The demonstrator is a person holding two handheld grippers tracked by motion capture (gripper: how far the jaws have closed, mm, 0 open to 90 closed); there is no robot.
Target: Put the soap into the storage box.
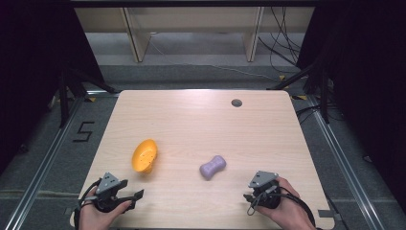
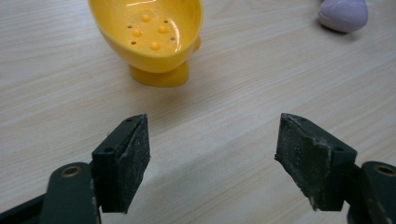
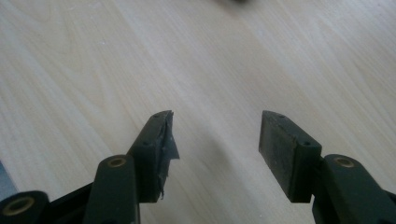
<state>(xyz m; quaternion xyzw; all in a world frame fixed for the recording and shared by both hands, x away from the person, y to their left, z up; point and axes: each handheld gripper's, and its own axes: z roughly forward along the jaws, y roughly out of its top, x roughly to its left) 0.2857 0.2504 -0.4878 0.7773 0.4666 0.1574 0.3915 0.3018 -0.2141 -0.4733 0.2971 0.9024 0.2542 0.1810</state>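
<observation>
Yellow perforated scoop-like cup (image 1: pixel 144 155) sits tipped on its foot, lower left of centre in the high view, nothing inside it; in the left gripper view (image 2: pixel 148 37) it fills the upper left. Left gripper (image 1: pixel 133 197) lies low at the bottom left edge, hand wrapped behind it, jaws spread wide on bare wood, pointed toward the cup but well apart. Purple dumbbell-shaped piece (image 1: pixel 213 166) rests right of centre. Right gripper (image 1: pixel 248 197), bottom right, jaws also parted and holding nothing. Table (image 1: pixel 201 120) light wood.

2 black grippers (image 1: pixel 136 195), grey plates, trailing cables
</observation>
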